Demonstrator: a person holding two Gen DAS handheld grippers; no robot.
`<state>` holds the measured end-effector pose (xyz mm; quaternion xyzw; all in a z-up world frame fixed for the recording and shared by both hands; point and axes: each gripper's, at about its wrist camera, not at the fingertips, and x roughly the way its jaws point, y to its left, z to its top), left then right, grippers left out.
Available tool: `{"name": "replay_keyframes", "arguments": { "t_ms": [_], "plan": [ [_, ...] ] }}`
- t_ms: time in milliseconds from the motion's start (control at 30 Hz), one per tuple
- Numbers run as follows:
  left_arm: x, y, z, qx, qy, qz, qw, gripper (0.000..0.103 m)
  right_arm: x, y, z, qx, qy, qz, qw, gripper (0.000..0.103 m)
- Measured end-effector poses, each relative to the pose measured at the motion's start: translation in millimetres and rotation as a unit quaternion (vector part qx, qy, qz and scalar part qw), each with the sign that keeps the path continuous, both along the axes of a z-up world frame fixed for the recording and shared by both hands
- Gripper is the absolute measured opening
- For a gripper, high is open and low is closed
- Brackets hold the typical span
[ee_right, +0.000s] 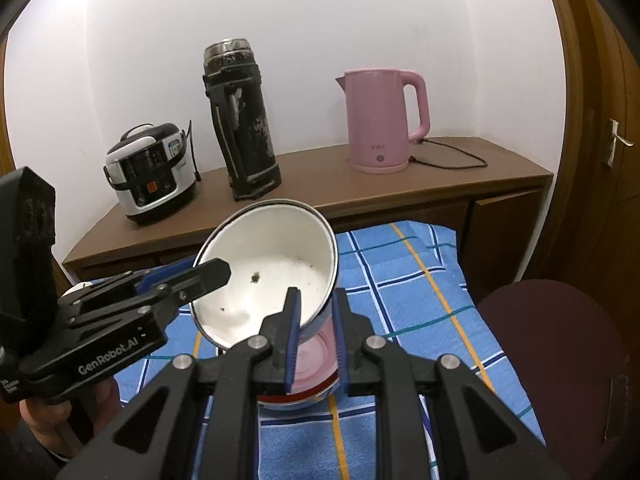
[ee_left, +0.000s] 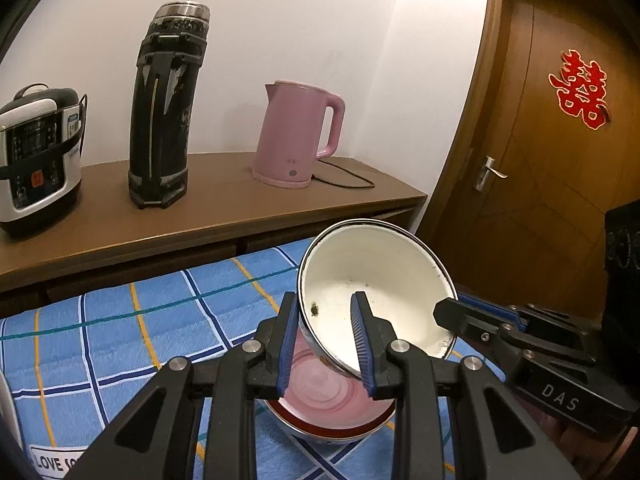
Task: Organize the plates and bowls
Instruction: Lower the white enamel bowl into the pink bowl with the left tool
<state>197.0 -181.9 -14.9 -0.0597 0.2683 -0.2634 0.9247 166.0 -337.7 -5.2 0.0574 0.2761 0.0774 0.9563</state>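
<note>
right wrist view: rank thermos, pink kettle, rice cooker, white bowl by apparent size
1. white bowl, though nearest the camera
2. thermos
3. pink kettle and rice cooker: too alike to rank.

You see a white bowl (ee_left: 380, 288) with a dark rim line and small dark specks inside; below it sits a pink bowl (ee_left: 332, 396) with a red rim. The cloth (ee_left: 120, 340) under them is light blue, checked with navy-and-white, orange and teal lines. Your grippers are black with blue finger pads (ee_left: 289, 348). On the brown cabinet (ee_left: 200, 208) you have a pink kettle (ee_left: 298, 132) with a black cord, a worn black flask (ee_left: 168, 108) with a silver top, and a white, silver and black rice cooker (ee_left: 36, 156). The door (ee_left: 560, 140) is brown with a red and gold emblem (ee_left: 582, 90).
</note>
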Motion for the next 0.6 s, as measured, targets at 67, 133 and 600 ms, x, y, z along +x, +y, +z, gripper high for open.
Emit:
{"name": "replay_keyframes", "arguments": {
  "t_ms": [67, 133, 600],
  "plan": [
    [1.8, -0.2, -2.0, 0.003, 0.003, 0.001, 1.0000, 0.029, 2.2, 1.1, -1.3, -0.001, 0.002, 0.001, 1.000, 0.017],
    [4.3, -0.4, -4.2, 0.006, 0.007, 0.003, 1.0000, 0.029, 3.4, 2.2, -3.7, -0.001, 0.005, 0.002, 1.000, 0.017],
    [11.8, 0.1, -11.1, 0.014, 0.025, 0.008, 0.9995, 0.029, 11.0, 4.2, -14.3, 0.000, 0.025, 0.005, 1.000, 0.017]
  ]
}}
